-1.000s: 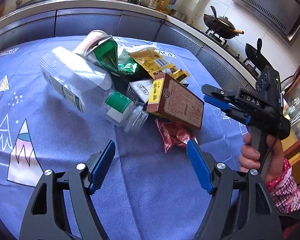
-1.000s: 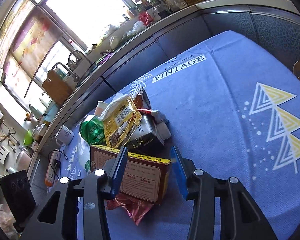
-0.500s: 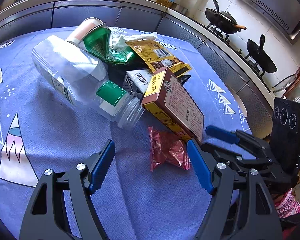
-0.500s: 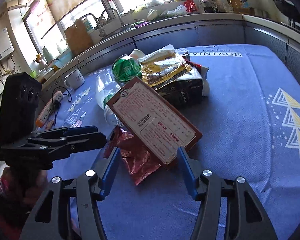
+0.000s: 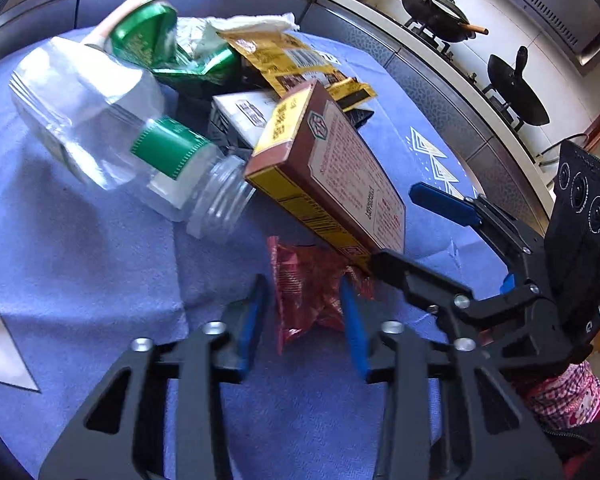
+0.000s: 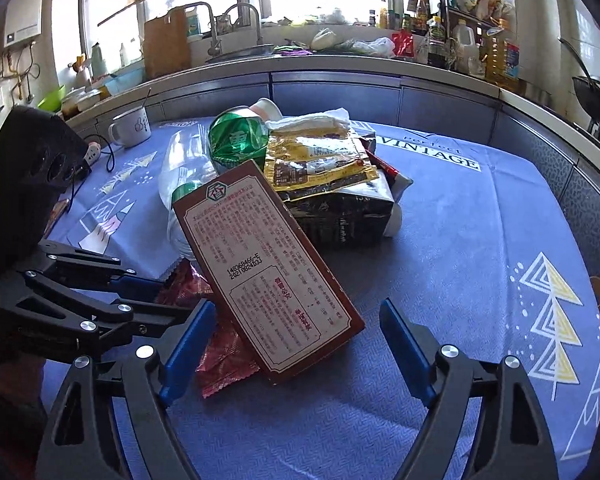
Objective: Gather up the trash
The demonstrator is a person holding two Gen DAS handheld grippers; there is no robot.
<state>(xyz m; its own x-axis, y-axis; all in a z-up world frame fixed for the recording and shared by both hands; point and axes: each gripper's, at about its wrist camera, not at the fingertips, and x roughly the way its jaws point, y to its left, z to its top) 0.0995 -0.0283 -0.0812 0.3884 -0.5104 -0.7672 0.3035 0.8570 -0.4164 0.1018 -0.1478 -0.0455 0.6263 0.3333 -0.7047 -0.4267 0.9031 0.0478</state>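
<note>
A crumpled red wrapper (image 5: 304, 296) lies on the blue cloth (image 5: 80, 280). My left gripper (image 5: 304, 320) is down around it. Its jaws are closing, with the pads close to the wrapper's edges but not clearly pressing. A brown and yellow box (image 5: 332, 176) leans on the wrapper and on the trash pile. The box (image 6: 260, 248) has its low end between the fingers of my right gripper (image 6: 296, 346), untouched. Those jaws are opening wide. In the left wrist view the right gripper (image 5: 416, 240) sits at the box's end.
Behind the box are a clear plastic bottle (image 5: 112, 128), a green can (image 5: 148, 36), a yellow packet (image 5: 284, 56) and a black carton (image 6: 348, 216). A mug (image 6: 130, 128) stands at the far left. Kitchen counters ring the table. A patterned sleeve (image 5: 560, 392) shows at the right.
My left gripper came forward and down over the red wrapper and its jaws narrowed. My right gripper rolled upright and spread its jaws away from the box's sides.
</note>
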